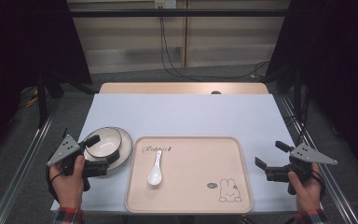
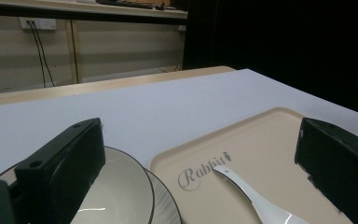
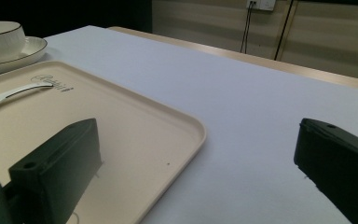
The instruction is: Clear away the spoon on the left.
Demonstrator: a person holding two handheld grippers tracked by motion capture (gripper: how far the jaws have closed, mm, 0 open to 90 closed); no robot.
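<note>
Worktop (image 1: 186, 112): pale blue-grey sheet over a wooden top.
Tray (image 1: 200, 186): beige, near centre, with a rabbit drawing at its near right corner.
Spoon (image 1: 155, 171): white, lying on the tray's left part, handle pointing far.
Bowl (image 1: 103, 141): white with a dark rim, sitting on a plate (image 1: 126, 145) just left of the tray.
Left gripper (image 1: 106, 150): held at the near left, jaws spread wide, over the bowl's near edge.
Right gripper (image 1: 271, 154): held right of the tray, jaws spread, empty, pointing left.
</note>
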